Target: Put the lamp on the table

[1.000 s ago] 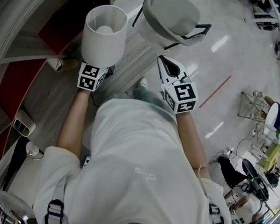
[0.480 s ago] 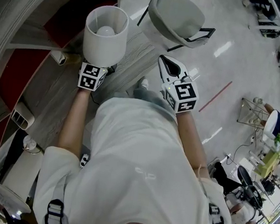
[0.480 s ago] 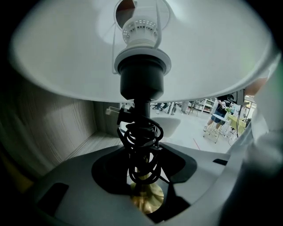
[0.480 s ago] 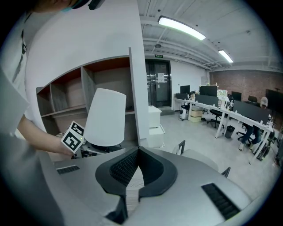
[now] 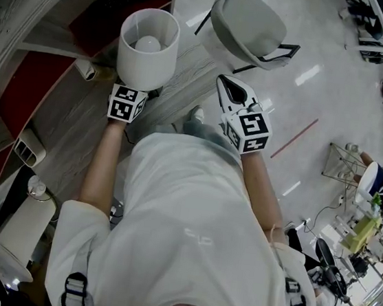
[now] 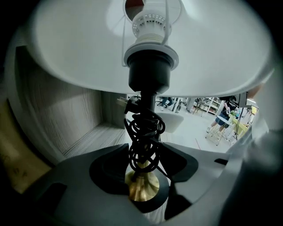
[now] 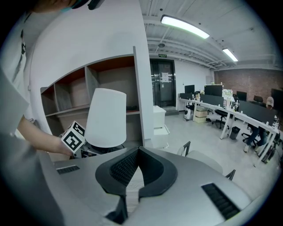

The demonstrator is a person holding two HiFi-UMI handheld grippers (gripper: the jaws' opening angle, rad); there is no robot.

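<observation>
Lamp upright at the wood-grain table, left jaws wide around its stem

The lamp (image 5: 147,48), white shade on top and black cord (image 6: 143,137) wound round its stem, stands upright over the wood-grain table (image 5: 187,79) beside the shelving (image 7: 75,95). Its brass foot (image 6: 142,187) sits low between the left gripper's (image 6: 143,165) jaws, which have just been opening and stand wide, pads clear of it. The right gripper (image 7: 138,150) hangs well apart from the lamp, jaws closed on nothing, near a grey chair (image 5: 248,28)

No legible text, labels or signs anywhere
</observation>
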